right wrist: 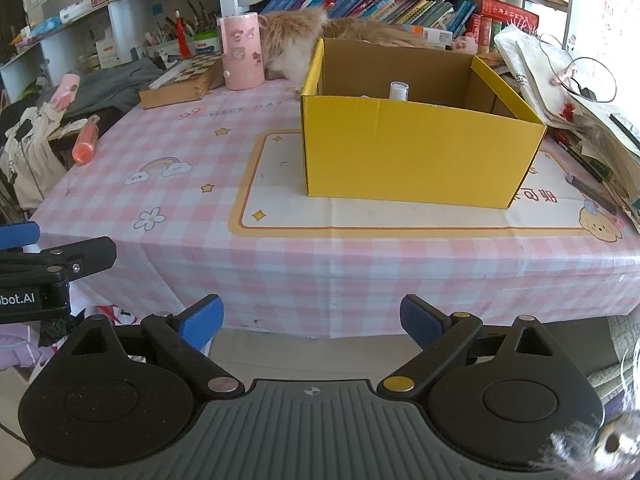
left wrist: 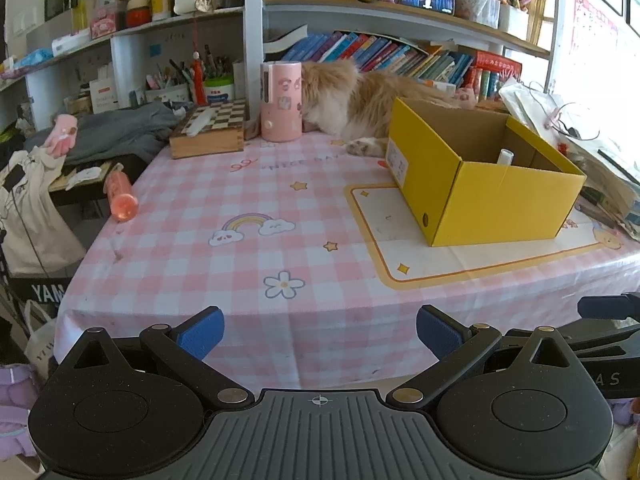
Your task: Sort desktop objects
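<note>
We list a table under a pink-and-white checked plastic cloth (left wrist: 224, 248) printed with rainbows, stars and flowers. On its cream panel stands an open yellow cardboard box (right wrist: 416, 152); a small white cylindrical bottle (right wrist: 399, 91) stands upright inside, near the back wall, only its top showing above the rim.

Also on the cloth — a tall pink cylindrical container with cartoon stickers (left wrist: 281, 102), upright at the far edge; just beside it on the left, a wooden chessboard case (left wrist: 208, 130) lying flat. A slim orange-pink bottle (left wrist: 121, 196) lies on its side at the table's left edge. A fluffy ginger-and-white cat (left wrist: 352, 100) crouches behind the box, its head hidden by the pink container.

Our left gripper (left wrist: 320, 332) hangs over the near table edge, blue pads spread wide, nothing between them. Our right gripper (right wrist: 312, 320) sits just off the near edge, likewise spread wide and empty.

Behind — shelves of books (left wrist: 400, 56) and a heap of papers (right wrist: 568, 92) at the right.
</note>
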The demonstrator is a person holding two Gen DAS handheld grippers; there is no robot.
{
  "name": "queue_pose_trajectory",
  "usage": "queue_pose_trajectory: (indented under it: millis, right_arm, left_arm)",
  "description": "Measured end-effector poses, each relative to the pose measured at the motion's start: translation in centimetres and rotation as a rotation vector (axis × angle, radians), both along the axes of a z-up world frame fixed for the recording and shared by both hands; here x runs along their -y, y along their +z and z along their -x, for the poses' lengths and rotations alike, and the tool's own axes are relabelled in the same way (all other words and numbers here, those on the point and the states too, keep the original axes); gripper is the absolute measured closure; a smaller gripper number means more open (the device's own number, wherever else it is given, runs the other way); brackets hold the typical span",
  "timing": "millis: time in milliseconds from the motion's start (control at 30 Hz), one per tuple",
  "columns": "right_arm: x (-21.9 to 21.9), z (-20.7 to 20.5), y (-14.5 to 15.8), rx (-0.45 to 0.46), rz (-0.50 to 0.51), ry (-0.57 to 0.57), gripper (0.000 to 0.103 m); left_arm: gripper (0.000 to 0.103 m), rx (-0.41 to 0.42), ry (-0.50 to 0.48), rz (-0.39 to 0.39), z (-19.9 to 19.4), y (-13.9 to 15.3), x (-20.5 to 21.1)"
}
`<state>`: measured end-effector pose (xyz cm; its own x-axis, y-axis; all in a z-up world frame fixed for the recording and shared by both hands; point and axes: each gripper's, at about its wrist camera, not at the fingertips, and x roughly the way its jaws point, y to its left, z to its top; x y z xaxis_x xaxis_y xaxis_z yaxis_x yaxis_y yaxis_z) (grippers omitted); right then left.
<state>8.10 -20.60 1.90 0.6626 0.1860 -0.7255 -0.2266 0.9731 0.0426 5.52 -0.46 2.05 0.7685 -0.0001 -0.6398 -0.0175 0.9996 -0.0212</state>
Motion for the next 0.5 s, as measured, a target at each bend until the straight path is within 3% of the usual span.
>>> queue_pose_trajectory:
  millis: [500]
  right_arm:
    - [-0.16,-0.15,-0.06,-0.003,-0.001,0.008,0.008]
  left_arm:
    - [0.0,0.016,-0.016,0.001,0.2,0.11,0.08]
